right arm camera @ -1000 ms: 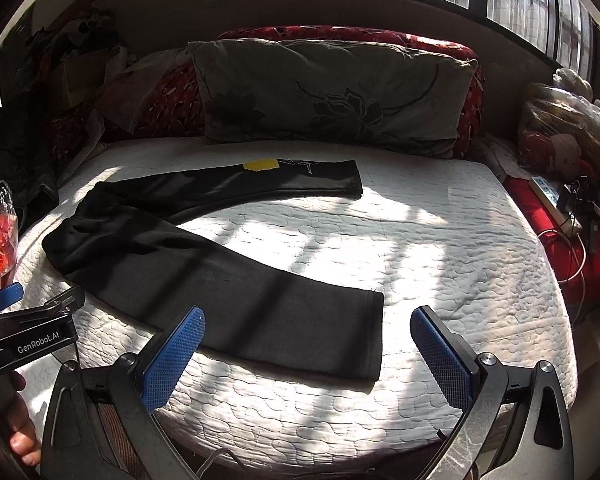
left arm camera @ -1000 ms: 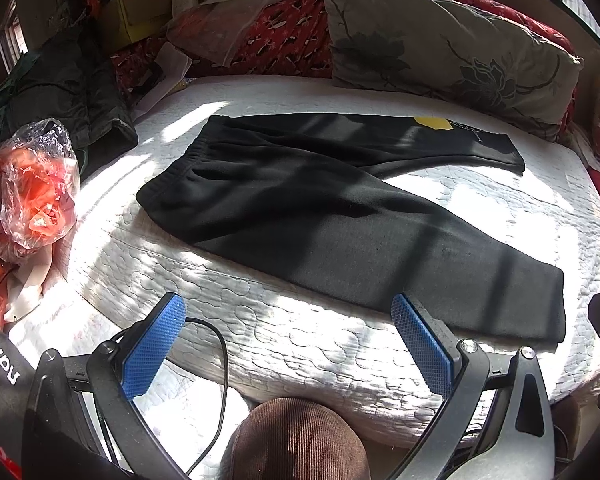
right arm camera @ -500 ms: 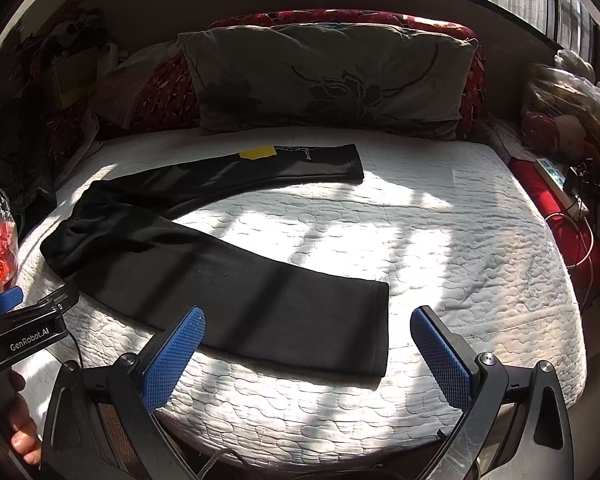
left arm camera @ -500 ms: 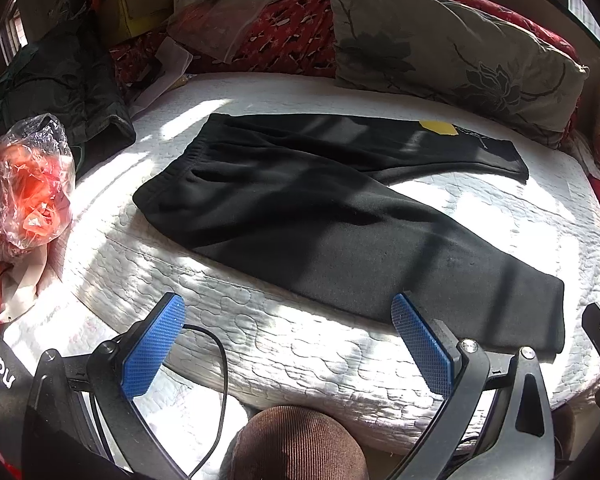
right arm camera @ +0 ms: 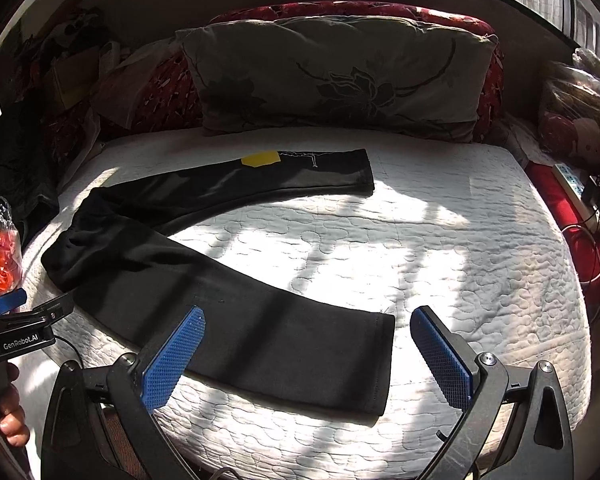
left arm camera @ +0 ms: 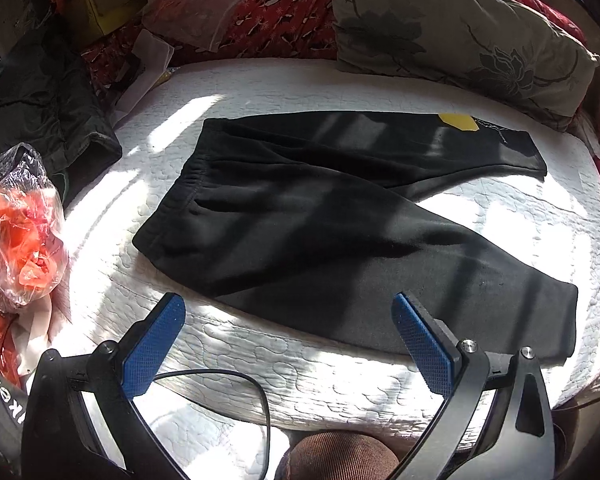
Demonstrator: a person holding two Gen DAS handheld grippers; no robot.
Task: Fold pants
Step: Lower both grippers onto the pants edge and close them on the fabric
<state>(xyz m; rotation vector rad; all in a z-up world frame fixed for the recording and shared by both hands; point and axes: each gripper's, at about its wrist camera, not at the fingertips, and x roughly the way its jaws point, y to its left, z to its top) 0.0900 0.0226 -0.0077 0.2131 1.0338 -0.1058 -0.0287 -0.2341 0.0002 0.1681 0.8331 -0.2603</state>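
On the white quilted bedspread [right arm camera: 440,240] in front of me lie the black pants [left arm camera: 300,232], spread flat and unfolded, their two legs splayed apart in a V. Their waistband [left arm camera: 180,196] sits toward my left, slightly gathered; the near leg runs across to the right and ends in a straight hem [right arm camera: 386,364], while the far leg stretches toward the pillow and carries a yellow patch [right arm camera: 260,158] beside some thin white stitching. Sun stripes cross the cloth, which looks matte and soft, with only a few shallow creases near the waist. My right gripper [right arm camera: 306,354] hangs over the near leg's hem, fingers spread wide and holding nothing. My left gripper [left arm camera: 288,344] hovers at the bed's near edge just short of the near leg, equally spread and empty. Beyond the pants rests a grey floral pillow [right arm camera: 340,76]; a crinkled plastic bag [left arm camera: 18,224] with orange contents sits at my left.
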